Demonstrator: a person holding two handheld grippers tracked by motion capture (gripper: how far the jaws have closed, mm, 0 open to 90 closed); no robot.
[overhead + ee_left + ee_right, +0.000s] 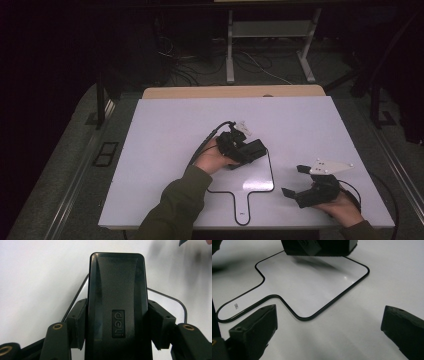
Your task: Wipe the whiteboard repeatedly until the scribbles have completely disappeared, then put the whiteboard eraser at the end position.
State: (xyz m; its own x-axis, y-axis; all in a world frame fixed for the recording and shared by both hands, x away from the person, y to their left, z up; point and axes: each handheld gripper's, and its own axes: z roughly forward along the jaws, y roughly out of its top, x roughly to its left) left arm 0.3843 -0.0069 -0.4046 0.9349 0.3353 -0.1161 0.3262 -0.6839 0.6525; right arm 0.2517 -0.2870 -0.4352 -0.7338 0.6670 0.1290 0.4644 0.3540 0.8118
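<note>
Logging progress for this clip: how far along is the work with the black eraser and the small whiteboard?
Done: the left tongs are shut on the black eraser, held over the paddle-shaped whiteboard. In hand: bringing it to the board's far edge. The board surface looks blank, so any wiping is unclear. The right tongs are open beside it, holding nothing.

We see the table (165, 125) from above, looking forward. Both gripper views sit close, sharing the paddle-shaped board (317, 287).
</note>
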